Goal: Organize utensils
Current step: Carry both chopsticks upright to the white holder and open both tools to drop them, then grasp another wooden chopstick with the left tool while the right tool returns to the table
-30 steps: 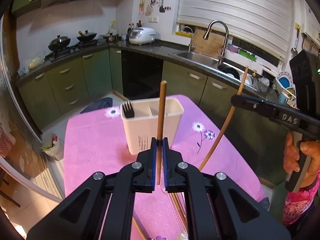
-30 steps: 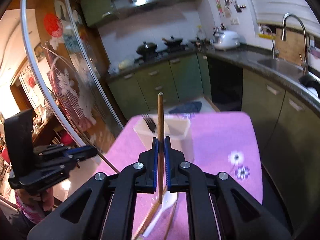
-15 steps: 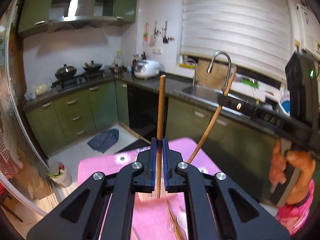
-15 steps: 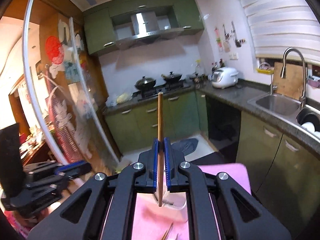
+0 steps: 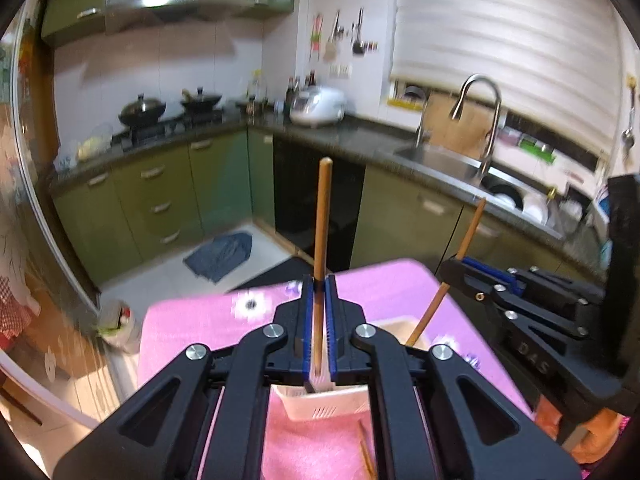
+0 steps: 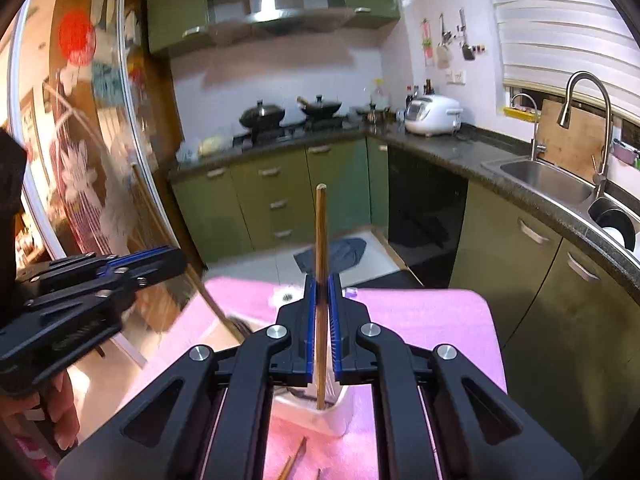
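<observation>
My left gripper [image 5: 319, 280] is shut on a wooden chopstick [image 5: 321, 216] that stands upright, its lower end over the white utensil holder [image 5: 326, 402] on the pink tablecloth [image 5: 192, 320]. My right gripper [image 6: 322, 280] is shut on a second wooden chopstick [image 6: 321, 240], its lower end reaching into the same holder [image 6: 320, 416]. In the left wrist view the right gripper [image 5: 452, 268] shows at the right with its chopstick [image 5: 466, 236] slanting into the holder. In the right wrist view the left gripper [image 6: 176, 256] shows at the left.
More chopsticks lie on the cloth in front of the holder [image 5: 366, 454] [image 6: 294, 460]. Green kitchen cabinets [image 5: 160, 192], a stove with pans [image 5: 142, 110], a rice cooker [image 5: 318, 106] and a sink with a tap [image 5: 480, 120] ring the room. A bin [image 5: 120, 322] stands on the floor left of the table.
Both grippers rose and tilted up, then came back down over the holder. The chopstick ends now sit at or inside the holder's top. Both grips stay shut.
</observation>
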A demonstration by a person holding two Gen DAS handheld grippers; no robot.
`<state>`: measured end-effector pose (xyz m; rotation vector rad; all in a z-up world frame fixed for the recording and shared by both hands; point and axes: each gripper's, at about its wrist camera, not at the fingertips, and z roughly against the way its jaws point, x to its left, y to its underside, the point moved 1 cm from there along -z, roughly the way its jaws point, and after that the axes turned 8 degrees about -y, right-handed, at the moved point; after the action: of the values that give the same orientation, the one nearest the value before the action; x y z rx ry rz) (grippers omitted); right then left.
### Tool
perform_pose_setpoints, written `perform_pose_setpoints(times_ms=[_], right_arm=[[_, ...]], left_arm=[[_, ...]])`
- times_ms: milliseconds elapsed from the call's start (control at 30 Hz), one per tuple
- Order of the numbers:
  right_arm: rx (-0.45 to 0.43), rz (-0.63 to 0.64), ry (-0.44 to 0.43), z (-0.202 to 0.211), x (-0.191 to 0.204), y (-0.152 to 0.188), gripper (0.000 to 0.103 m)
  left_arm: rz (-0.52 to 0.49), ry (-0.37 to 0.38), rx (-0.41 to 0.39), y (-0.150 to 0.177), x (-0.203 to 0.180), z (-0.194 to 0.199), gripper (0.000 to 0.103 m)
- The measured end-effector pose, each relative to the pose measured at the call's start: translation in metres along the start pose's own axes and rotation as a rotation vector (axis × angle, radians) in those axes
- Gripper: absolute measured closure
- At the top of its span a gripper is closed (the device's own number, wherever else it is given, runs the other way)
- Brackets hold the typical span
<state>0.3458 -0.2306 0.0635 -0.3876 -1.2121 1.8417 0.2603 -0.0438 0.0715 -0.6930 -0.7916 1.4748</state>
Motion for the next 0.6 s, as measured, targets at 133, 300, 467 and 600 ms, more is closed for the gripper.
perform_pose_setpoints(times_ms=[133, 300, 467, 600], right_arm=[[0.047, 0.017, 0.003, -0.022, 0.003, 0.028, 0.096], [0.076, 0.021, 0.0, -0.037, 0.005, 0.048, 0.079], [0.031, 0.037, -0.001, -0.009, 0.012, 0.054, 0.04], [0.031, 0.073, -0.002, 0.029, 0.018, 0.075, 0.018]], left_arm=[[-0.012, -0.012, 0.074, 0.025, 0.002, -0.022, 0.097], [-0.028, -0.011, 0.123, 0.049, 0.004, -0.028, 0.089], [-0.02, 0.013, 0.137, 0.064, 0.009, -0.009, 0.066], [-0.049, -0.003, 0.152, 0.097, 0.011, 0.025, 0.049]])
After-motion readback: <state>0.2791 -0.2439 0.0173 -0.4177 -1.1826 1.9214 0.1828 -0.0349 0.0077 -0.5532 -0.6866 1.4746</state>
